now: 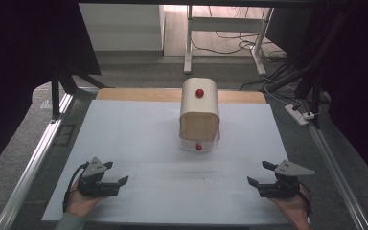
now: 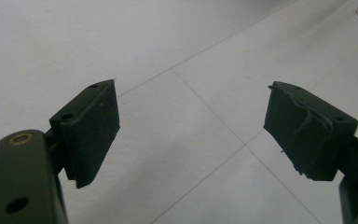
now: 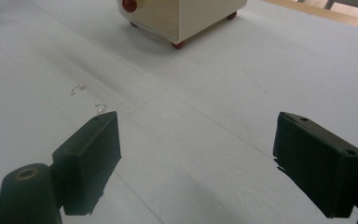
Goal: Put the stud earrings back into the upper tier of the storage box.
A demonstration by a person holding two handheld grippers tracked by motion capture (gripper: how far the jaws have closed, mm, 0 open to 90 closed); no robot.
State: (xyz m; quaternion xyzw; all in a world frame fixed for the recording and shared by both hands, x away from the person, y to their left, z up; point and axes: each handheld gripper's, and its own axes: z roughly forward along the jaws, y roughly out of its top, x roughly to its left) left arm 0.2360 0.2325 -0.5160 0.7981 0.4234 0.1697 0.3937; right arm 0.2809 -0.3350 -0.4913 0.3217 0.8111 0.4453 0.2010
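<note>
A cream box [image 1: 200,111] with a rounded top and red knobs stands in the middle of the white table cover [image 1: 139,134]; one knob [image 1: 200,93] is on top, another [image 1: 199,147] on its near face. In the right gripper view the box [image 3: 182,16] stands ahead on small red feet. My left gripper [image 1: 116,172] rests at the near left, open, with nothing between its pads [image 2: 95,128]. At the near right my right gripper [image 1: 261,173] also stands open and empty, its pads [image 3: 91,158] wide apart over bare cover.
Two or three tiny pale bits [image 3: 89,98] lie on the cover just ahead of the right gripper, seen as specks [image 1: 210,180] from above. A wooden strip [image 1: 139,94] edges the far side. Metal rails [image 1: 33,158] flank the table. Cables and a power strip [image 1: 297,114] lie on the floor beyond.
</note>
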